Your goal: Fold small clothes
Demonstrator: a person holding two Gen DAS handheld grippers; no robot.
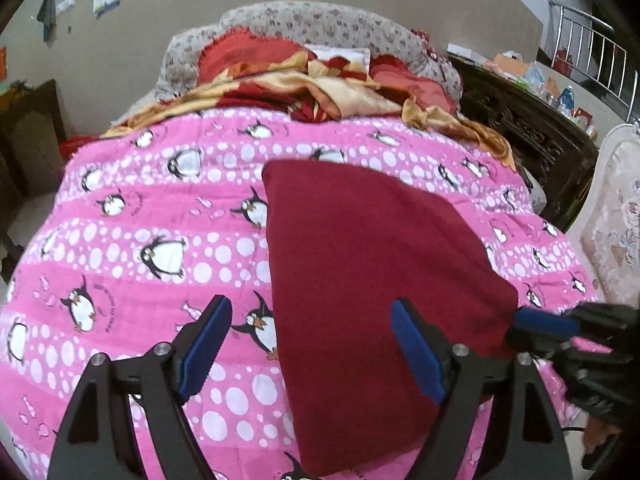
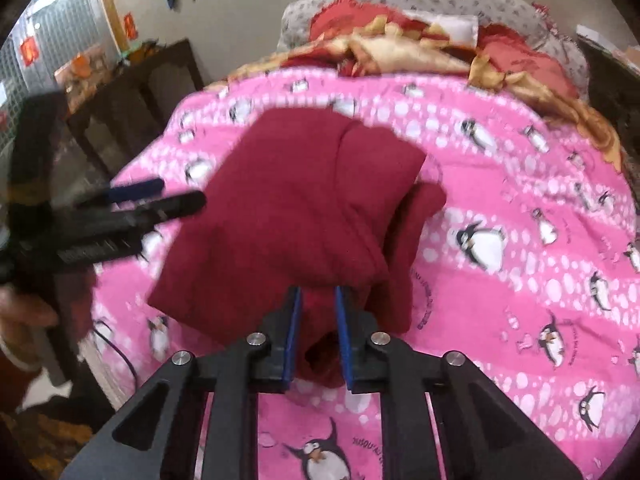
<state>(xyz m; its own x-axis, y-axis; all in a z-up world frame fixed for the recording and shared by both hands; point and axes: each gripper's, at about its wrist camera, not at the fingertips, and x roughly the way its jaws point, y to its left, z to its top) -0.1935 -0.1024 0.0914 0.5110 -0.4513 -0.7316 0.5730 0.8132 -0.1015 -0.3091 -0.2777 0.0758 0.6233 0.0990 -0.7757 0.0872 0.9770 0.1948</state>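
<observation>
A dark red garment [image 1: 372, 272] lies folded on the pink penguin quilt [image 1: 140, 220] that covers the bed. My left gripper [image 1: 311, 306] hovers open over its near left edge, with one finger above the quilt and the other above the cloth. In the right wrist view the red garment [image 2: 288, 216] shows layered folds. My right gripper [image 2: 318, 294] is shut on a bunched near corner of it, with cloth filling the narrow gap between the blue pads. That right gripper [image 1: 516, 326] also shows at the garment's right corner. The left gripper [image 2: 176, 193] reaches in from the left.
A crumpled red and gold blanket [image 1: 320, 88] lies at the head of the bed, against a floral headboard [image 1: 320, 24]. A dark carved cabinet [image 1: 532, 132] with clutter stands to the right. A dark wooden table [image 2: 132, 92] stands to the left. A person's hand [image 2: 24, 312] holds the left gripper.
</observation>
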